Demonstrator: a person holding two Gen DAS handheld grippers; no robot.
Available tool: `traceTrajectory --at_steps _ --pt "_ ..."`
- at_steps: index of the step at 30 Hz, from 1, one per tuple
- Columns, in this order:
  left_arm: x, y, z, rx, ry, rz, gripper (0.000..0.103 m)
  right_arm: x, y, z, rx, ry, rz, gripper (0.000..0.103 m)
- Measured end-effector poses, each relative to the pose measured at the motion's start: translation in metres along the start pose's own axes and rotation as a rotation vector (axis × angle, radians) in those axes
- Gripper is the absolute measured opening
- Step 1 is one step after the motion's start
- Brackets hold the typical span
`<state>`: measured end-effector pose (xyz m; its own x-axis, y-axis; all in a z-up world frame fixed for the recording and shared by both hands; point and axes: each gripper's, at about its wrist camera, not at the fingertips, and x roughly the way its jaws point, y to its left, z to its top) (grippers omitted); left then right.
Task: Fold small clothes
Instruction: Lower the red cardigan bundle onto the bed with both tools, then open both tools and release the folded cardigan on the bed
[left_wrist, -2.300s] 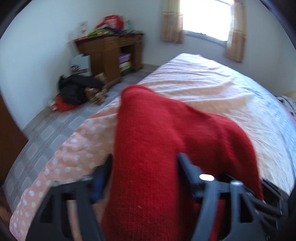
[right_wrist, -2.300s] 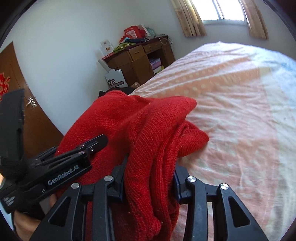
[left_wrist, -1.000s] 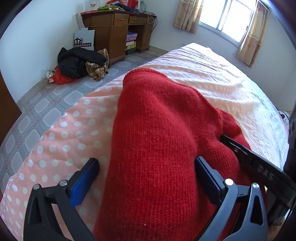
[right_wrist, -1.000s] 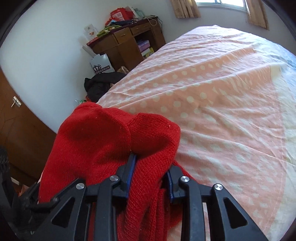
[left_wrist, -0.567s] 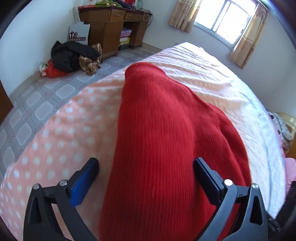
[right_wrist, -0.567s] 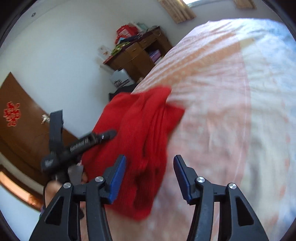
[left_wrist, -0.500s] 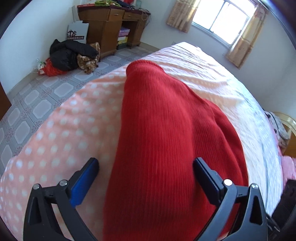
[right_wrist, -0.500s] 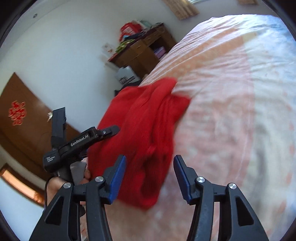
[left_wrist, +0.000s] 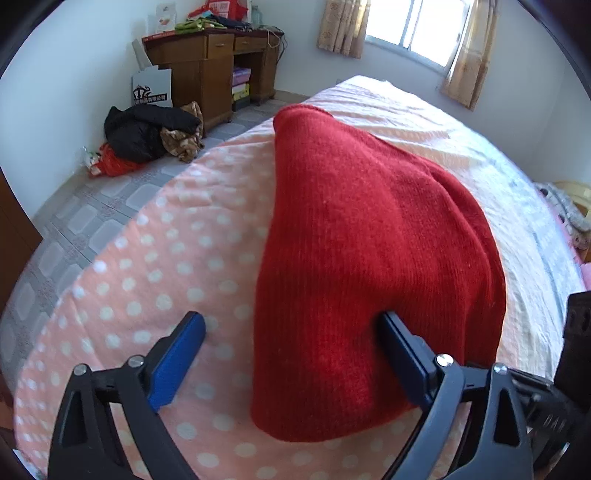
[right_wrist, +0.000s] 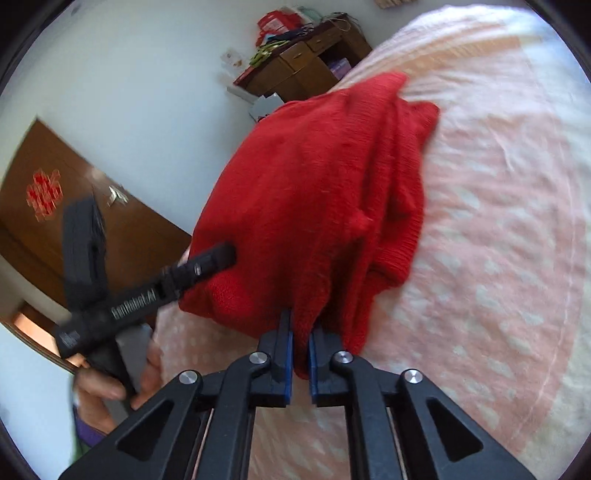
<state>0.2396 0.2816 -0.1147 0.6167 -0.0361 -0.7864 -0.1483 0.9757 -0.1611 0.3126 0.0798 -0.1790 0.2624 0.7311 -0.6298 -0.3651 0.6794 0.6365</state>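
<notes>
A red knitted garment (left_wrist: 362, 258) lies folded in a thick bundle on the pink polka-dot bedspread (left_wrist: 155, 266). My left gripper (left_wrist: 291, 347) is open, its jaws wide apart, the right finger touching the garment's near edge and the left finger over the bare bedspread. In the right wrist view the garment (right_wrist: 314, 192) fills the middle. My right gripper (right_wrist: 300, 341) is shut on the garment's near edge. The left gripper (right_wrist: 218, 258) shows there too, its finger tucked against the garment's left side.
A wooden desk (left_wrist: 210, 62) with clutter stands against the far wall. A pile of dark clothes (left_wrist: 144, 136) lies on the tiled floor beside the bed. A window with curtains (left_wrist: 413, 29) is at the back. A brown door (right_wrist: 55, 206) is at the left.
My right gripper, open half a second ago, has moved in and shut on the garment's near edge. My left gripper stays open and has shifted slightly left.
</notes>
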Motion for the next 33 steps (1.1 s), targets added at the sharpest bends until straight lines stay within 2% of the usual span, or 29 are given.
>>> traceTrajectory --at_steps 2,5,10,12,17,22,24,27,28,33 --pt "0.002 -0.002 -0.002 0.029 -0.023 0.022 0.097 -0.001 -0.002 0.000 -0.013 0.002 -0.002 0.003" --pt "0.007 -0.011 -0.006 0.065 -0.052 0.094 0.103 0.001 0.002 0.000 -0.038 0.002 -0.023 0.003" --pt "0.004 -0.007 -0.008 0.031 -0.046 0.100 0.103 -0.011 0.015 -0.002 -0.077 -0.020 -0.112 0.004" --pt "0.002 -0.008 -0.011 0.019 -0.049 0.108 0.103 -0.023 0.026 -0.008 -0.093 -0.047 -0.161 0.007" --pt "-0.004 -0.010 -0.018 0.001 -0.040 0.122 0.103 -0.045 0.051 -0.006 -0.168 -0.144 -0.219 0.008" --pt "-0.013 -0.010 -0.026 -0.009 -0.017 0.115 0.102 -0.027 0.064 0.003 -0.211 -0.153 -0.240 0.008" --pt "-0.017 -0.011 -0.031 -0.014 -0.017 0.116 0.099 -0.022 0.061 0.000 -0.223 -0.142 -0.240 0.008" --pt "-0.024 -0.014 -0.040 -0.014 -0.020 0.119 0.094 0.002 0.051 0.002 -0.194 -0.072 -0.284 0.008" --pt "-0.026 -0.015 -0.044 -0.010 -0.016 0.124 0.093 0.009 0.045 0.003 -0.181 -0.060 -0.273 0.008" --pt "-0.029 -0.015 -0.049 -0.022 -0.014 0.131 0.093 0.007 0.042 0.003 -0.187 -0.049 -0.265 0.008"
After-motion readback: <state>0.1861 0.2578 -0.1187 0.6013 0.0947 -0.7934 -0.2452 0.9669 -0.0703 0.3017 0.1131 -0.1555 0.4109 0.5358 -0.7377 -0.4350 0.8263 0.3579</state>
